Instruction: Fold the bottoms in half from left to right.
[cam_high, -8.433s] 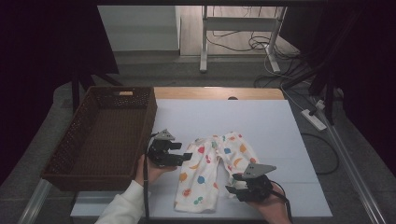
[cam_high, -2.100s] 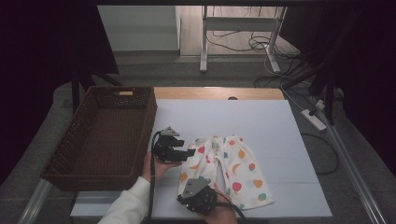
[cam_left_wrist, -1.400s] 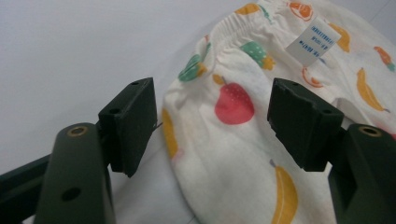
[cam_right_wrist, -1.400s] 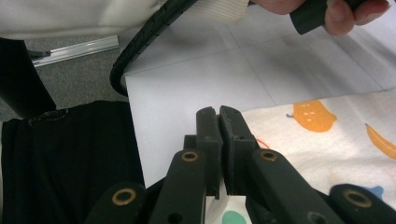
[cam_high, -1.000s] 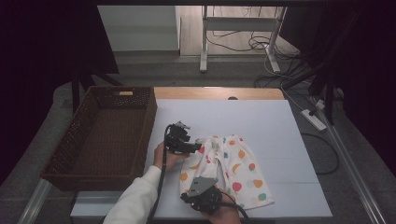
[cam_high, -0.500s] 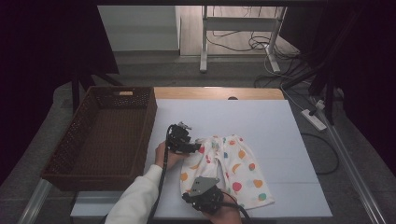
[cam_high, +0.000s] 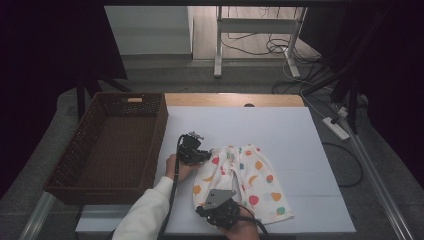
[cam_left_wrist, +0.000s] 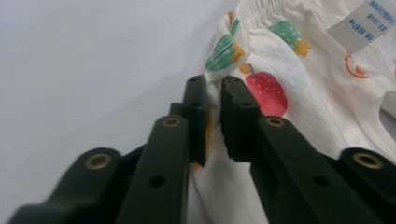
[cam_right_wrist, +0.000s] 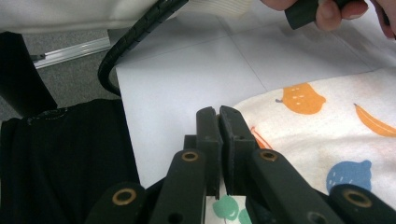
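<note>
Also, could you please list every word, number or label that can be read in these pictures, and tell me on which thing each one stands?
White tag sewn inside the waistband of the fruit-print shorts: two lines of blue print, too blurred and cut off by the picture's edge to read.
Basket: a small pale label on its far wall, too small to read.
Left gripper and right gripper: no print.
</note>
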